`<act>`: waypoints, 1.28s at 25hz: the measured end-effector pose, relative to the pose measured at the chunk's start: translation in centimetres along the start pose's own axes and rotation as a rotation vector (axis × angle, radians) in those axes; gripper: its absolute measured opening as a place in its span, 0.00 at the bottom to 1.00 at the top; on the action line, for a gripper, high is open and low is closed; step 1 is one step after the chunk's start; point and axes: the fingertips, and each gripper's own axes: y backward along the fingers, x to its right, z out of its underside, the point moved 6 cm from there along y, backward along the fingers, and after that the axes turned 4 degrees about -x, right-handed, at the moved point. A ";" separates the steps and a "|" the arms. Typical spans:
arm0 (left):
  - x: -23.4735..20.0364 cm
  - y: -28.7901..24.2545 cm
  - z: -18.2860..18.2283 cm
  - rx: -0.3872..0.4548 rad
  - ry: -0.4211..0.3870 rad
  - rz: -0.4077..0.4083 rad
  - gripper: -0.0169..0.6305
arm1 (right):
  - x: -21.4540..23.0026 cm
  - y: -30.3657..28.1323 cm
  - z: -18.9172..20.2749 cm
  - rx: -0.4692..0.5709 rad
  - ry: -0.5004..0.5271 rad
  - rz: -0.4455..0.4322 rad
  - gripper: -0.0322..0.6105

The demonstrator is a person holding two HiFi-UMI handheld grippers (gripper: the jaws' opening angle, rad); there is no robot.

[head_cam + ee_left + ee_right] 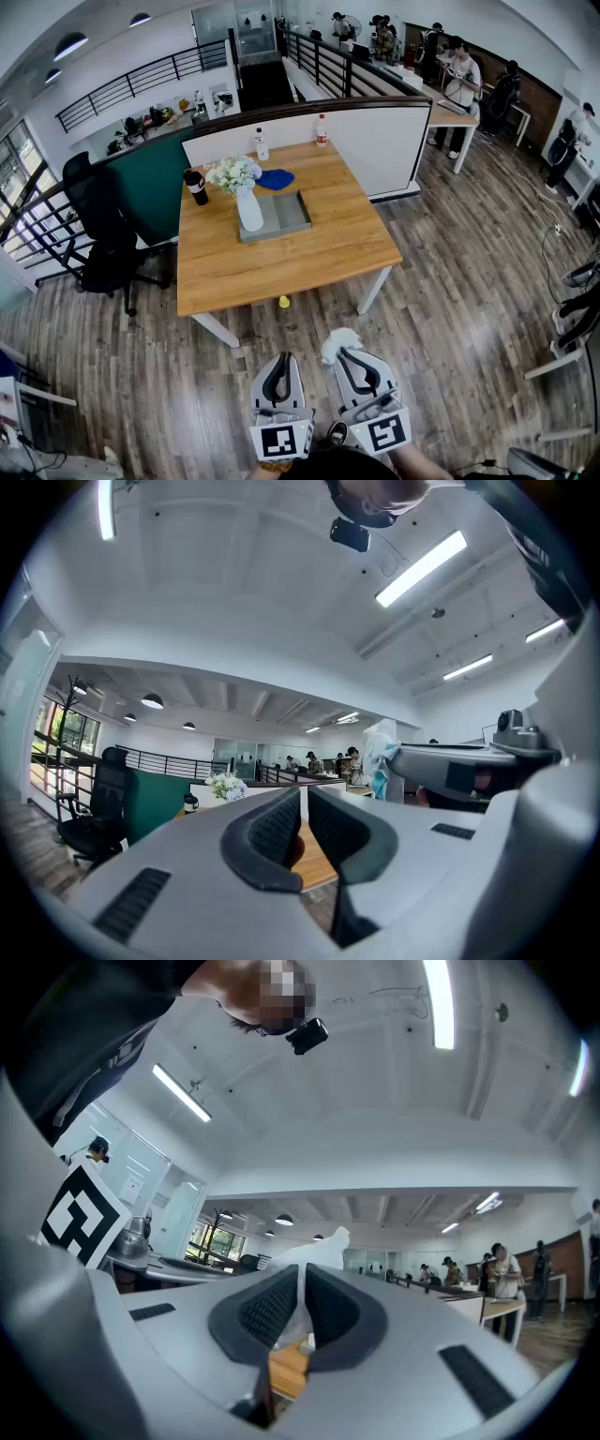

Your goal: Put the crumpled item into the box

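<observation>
A crumpled white item (338,343) is pinched in my right gripper (344,355), low over the wooden floor and short of the table. In the right gripper view the jaws are shut on the crumpled item (317,1251), which sticks up past the right gripper's (302,1286) tips. My left gripper (278,360) hangs beside it, shut and empty; in the left gripper view the left gripper's (305,797) pads meet with nothing between them. The shallow grey box (291,212) lies on the wooden table (281,262), well ahead of both grippers.
A white vase of flowers (246,197) stands at the box's left edge. A blue cloth (275,178), a dark cup (195,186) and two bottles (262,143) sit farther back. A small yellow thing (284,302) lies on the floor by the table's near edge. An office chair (98,230) stands left.
</observation>
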 end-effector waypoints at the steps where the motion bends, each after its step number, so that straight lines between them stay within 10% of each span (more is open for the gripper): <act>1: -0.5 0.0 -0.2 0.007 0.003 0.001 0.09 | -0.5 -0.3 0.0 -0.003 -0.003 0.000 0.10; 32: -10.9 -3.5 1.3 -0.049 0.004 0.005 0.09 | -5.7 -10.2 2.9 -0.030 -0.035 -0.014 0.11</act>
